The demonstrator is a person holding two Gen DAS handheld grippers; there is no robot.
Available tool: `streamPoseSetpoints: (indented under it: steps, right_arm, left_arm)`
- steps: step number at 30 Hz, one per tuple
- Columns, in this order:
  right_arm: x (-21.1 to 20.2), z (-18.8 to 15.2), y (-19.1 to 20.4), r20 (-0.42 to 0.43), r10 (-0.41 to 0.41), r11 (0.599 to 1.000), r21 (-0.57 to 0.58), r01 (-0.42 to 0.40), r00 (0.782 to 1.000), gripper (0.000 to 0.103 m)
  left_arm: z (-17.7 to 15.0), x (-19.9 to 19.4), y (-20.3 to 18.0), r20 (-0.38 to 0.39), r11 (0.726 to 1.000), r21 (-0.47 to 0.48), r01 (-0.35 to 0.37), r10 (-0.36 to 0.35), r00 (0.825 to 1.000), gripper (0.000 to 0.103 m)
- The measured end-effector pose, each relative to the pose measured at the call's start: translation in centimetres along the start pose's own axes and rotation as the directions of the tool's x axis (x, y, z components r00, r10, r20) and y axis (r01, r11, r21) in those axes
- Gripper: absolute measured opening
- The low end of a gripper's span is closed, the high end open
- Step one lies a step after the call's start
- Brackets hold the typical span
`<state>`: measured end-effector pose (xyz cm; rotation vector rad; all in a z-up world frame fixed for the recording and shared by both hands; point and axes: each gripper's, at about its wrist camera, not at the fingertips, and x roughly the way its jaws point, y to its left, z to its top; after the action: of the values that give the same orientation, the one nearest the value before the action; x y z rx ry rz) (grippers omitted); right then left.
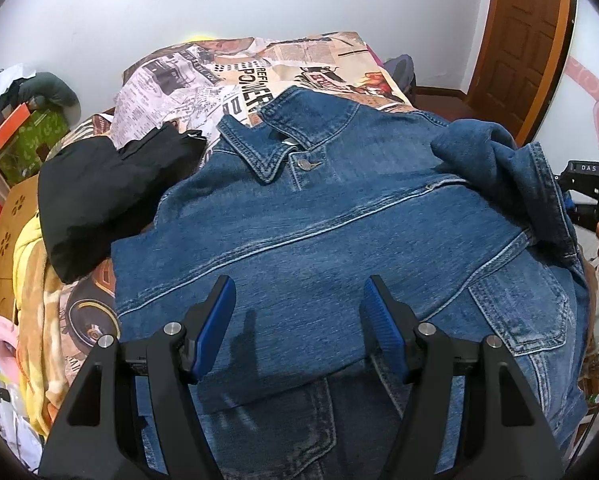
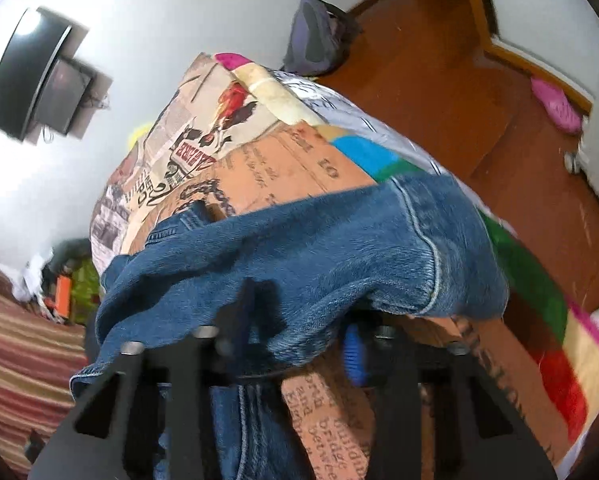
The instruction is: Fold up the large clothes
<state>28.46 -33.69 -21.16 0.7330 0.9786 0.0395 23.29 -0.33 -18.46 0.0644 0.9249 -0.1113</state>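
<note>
A blue denim jacket [image 1: 319, 232] lies front up on the newspaper-print bedspread [image 1: 259, 68], collar towards the far wall. Its left sleeve is folded across the chest. My left gripper [image 1: 299, 312] is open just above the folded part, touching nothing. The right sleeve [image 1: 495, 168] is bunched at the jacket's right edge. In the right wrist view that sleeve [image 2: 319, 256] drapes over my right gripper [image 2: 299, 344]. One blue pad [image 2: 353, 356] shows beside the cloth and the other is hidden under it. The view is blurred.
A black garment [image 1: 107, 184] lies on the bed left of the jacket. Yellow cloth [image 1: 31, 280] hangs at the bed's left edge, with clutter beyond. A wooden door [image 1: 527, 40] and a wooden floor [image 2: 479, 120] with a dark bag [image 2: 319, 36] are to the right.
</note>
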Motion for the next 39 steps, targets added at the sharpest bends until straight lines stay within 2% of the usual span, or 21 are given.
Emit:
streamPoseSetpoints:
  steps: [5,10,13,18,21,25,28,31,34,38,39]
  right_arm:
    - [-2.5,0.5,3.8,0.090,-0.021,0.989,-0.143,0.034,0.996,0.014]
    - [-6.3,0.7,9.0,0.170,0.053,0.958,-0.288,-0.002,0.984,0.014]
    - [-7.5,0.4,12.4,0.180,0.105,0.933,-0.357,-0.035,0.978,0.014]
    - [-8.7,-1.1,18.5,0.135,0.219,0.872,-0.472,-0.132,0.966,0.012]
    - [-8.2,-2.9,22.2,0.061,0.273,0.820,-0.537,-0.199,0.960,0.011]
    - [-5.8,-6.1,26.0,-0.043,0.286,0.756,-0.603,-0.253,0.957,0.011]
    - [-3.1,-9.1,28.2,-0.139,0.260,0.708,-0.645,-0.287,0.956,0.011]
    - [0.1,-12.7,29.5,-0.247,0.197,0.657,-0.685,-0.315,0.949,0.011]
    - [3.6,-16.6,29.7,-0.349,0.098,0.605,-0.722,-0.334,0.932,0.011]
    - [7.0,-20.7,29.2,-0.435,-0.030,0.580,-0.741,-0.339,0.900,0.011]
    - [7.7,-21.5,29.0,-0.449,-0.064,0.575,-0.747,-0.334,0.891,0.014]
  left_arm:
    - [-0.1,-0.6,1.2,0.017,1.000,-0.023,-0.006,0.006,1.000,0.065]
    - [-0.3,-1.5,2.7,0.044,0.998,-0.054,-0.007,0.010,0.999,0.065]
    - [-0.6,-2.2,3.7,0.061,0.997,-0.073,-0.009,0.013,0.998,0.065]
    - [-1.4,-3.6,5.7,0.089,0.993,-0.114,-0.011,0.021,0.996,0.065]
    - [-2.0,-4.6,7.2,0.108,0.990,-0.141,-0.017,0.032,0.994,0.065]
    - [-3.2,-5.8,9.5,0.124,0.983,-0.184,-0.026,0.050,0.991,0.065]
    - [-4.2,-6.4,11.4,0.125,0.975,-0.218,-0.038,0.066,0.990,0.066]
    - [-5.2,-6.9,13.1,0.119,0.967,-0.252,-0.049,0.081,0.990,0.066]
    - [-6.4,-7.2,14.7,0.108,0.956,-0.292,-0.042,0.077,0.991,0.066]
    - [-7.9,-7.3,16.0,0.089,0.944,-0.328,-0.043,0.076,0.993,0.066]
    - [-8.2,-7.2,16.3,0.081,0.941,-0.336,-0.044,0.076,0.994,0.066]
